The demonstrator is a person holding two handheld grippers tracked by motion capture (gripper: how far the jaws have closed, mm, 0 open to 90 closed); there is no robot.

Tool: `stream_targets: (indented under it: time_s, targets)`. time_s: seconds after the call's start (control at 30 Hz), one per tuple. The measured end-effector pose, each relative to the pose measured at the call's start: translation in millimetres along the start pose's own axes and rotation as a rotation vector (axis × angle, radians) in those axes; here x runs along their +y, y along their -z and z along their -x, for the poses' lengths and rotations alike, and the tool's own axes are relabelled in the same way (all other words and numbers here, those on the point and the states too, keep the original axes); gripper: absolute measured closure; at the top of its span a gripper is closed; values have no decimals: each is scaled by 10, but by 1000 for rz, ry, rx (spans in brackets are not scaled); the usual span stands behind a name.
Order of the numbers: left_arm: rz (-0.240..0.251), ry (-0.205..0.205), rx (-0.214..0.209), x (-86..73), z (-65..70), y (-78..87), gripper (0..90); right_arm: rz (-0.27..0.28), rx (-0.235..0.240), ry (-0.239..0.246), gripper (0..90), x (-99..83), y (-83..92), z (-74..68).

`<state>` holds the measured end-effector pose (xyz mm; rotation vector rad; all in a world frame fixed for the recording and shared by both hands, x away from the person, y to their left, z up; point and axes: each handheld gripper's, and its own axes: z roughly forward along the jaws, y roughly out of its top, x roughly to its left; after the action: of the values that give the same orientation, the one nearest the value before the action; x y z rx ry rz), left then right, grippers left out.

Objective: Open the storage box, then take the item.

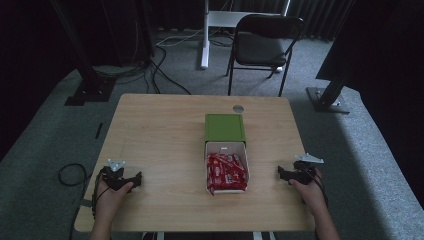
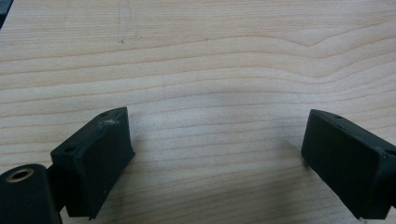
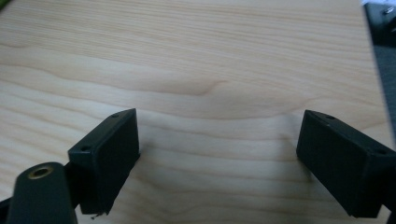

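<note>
A white tray (image 1: 208,150) full of red snack packets (image 1: 226,172) lies in the middle of the wooden table (image 1: 160,130), with a green box (image 1: 225,128) touching its far end. My left gripper (image 1: 125,180) rests near the front left corner, well left of the tray. Its jaws stand wide apart over bare wood in the left gripper view (image 2: 215,144). My right gripper (image 1: 292,172) sits near the front right edge, right of the tray. It is open too, with nothing between its pads (image 3: 217,149).
A small grey disc (image 1: 238,108) is set in the table's far edge. Beyond the table stand a black folding chair (image 1: 265,42), a white desk leg (image 1: 204,35) and dark frame posts (image 1: 87,75). Cables lie on the grey carpet at left.
</note>
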<state>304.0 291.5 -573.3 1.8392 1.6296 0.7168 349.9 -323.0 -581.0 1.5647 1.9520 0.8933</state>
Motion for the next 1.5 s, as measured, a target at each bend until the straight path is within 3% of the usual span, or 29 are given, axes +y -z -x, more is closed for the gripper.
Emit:
stream_targets:
  time_s: [0.07,0.23,0.53,1.0,1.5]
  targets:
    - [0,0,0,0,0,0,95,-4,24,-19,127,7,15,-24]
    - [0,0,1,1,1,-1,94,-6,21,-7,127,31,52,-90]
    - [0,0,1,0,2,-1,94,43,67,-18,128,240,280,-307]
    - [-1,0,3,-1,9,0,94,124,123,66,132,614,608,-668]
    - [-1,0,3,-1,9,0,94,169,262,133,155,835,751,-1085]
